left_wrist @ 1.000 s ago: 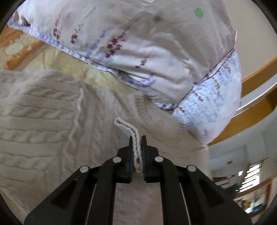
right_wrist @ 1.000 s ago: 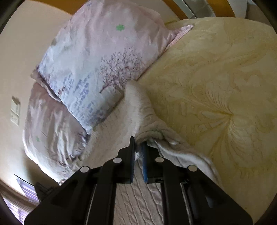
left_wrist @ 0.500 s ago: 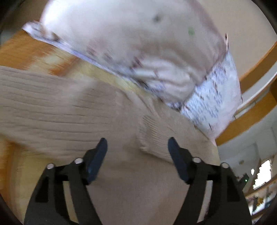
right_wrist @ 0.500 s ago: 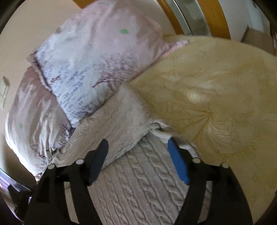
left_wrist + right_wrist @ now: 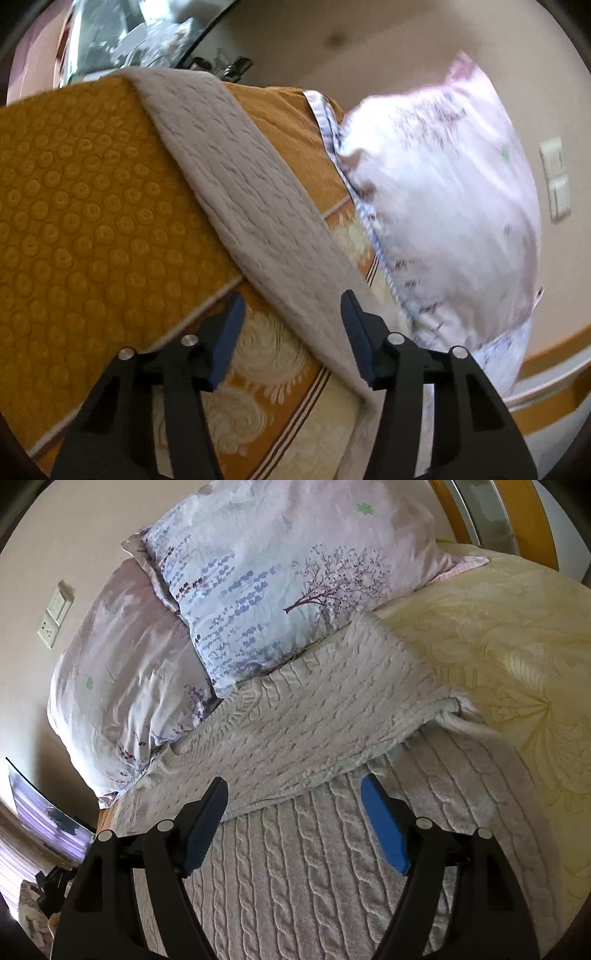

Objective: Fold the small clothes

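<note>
The sweater lay on the bedspread, its far edge touching the pillows. The right gripper hovered over its folded edge, jaws opening, nothing between them. The left gripper, blurred, jaws closing, seemingly gripped nothing above the sweater's long strip.

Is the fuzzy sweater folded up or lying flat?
Partly folded. In the right wrist view, one part of the cable-knit sweater lies doubled over the rest, its edge crossing the cables below. It isn't a finished bundle yet.
</note>
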